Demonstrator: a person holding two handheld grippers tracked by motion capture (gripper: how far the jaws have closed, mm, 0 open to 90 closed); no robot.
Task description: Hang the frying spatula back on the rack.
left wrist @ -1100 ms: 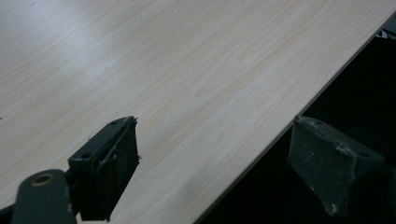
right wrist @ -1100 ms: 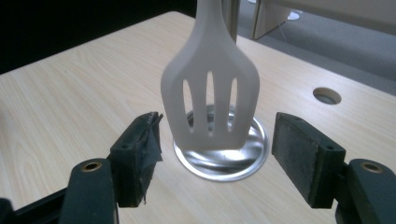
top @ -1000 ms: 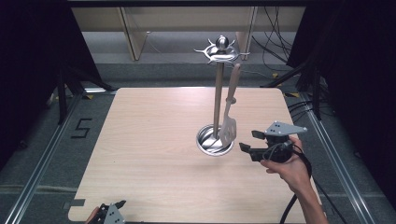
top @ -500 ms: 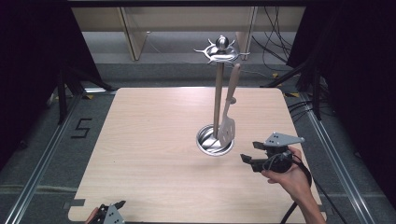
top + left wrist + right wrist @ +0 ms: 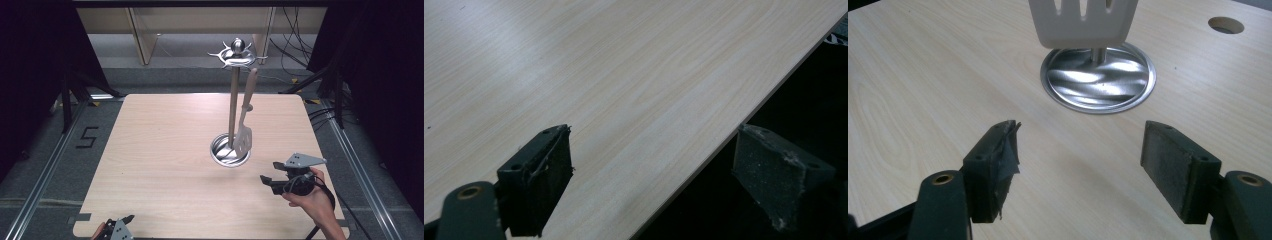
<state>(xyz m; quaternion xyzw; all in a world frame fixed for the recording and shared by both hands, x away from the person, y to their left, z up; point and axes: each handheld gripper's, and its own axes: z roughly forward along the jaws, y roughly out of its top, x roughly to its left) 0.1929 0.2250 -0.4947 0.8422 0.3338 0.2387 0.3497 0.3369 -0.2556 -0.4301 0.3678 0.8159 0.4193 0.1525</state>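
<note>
A slotted spatula (image 5: 243, 137) hangs from the top hooks of a metal utensil stand (image 5: 233, 107) at mid-counter, its pale blade just above the stand's round steel base, handle running up beside the post. In the high view the right gripper (image 5: 265, 181), held in a hand (image 5: 310, 200) at the near right of the wooden counter (image 5: 160, 165), sits low over the wood, near the base but apart from it, fingers pointing left toward the stand. The right gripper view looks along those fingers (image 5: 993, 162): they stand wide, nothing between them but bare wood, w/ the shiny base (image 5: 1098, 80) ahead and the blade (image 5: 1083, 22) hanging in front of the post at the top edge; a round hole (image 5: 1226, 25) in the counter shows at upper right. A grey plate rides on top of the gripper and a black cable trails back past the wrist. The left gripper (image 5: 129, 219) sits at the near left edge of the counter, well apart from stand and spatula. The left gripper view shows its fingers (image 5: 541, 177) wide too, holding nothing, one over the wood, the other past the counter's edge against the dark. Beyond the counter: grey floor w/ a "5" mark (image 5: 86, 137) at left, metal rails (image 5: 50, 165) along both sides, cables (image 5: 295, 47) at upper right, dark curtains both sides.
</note>
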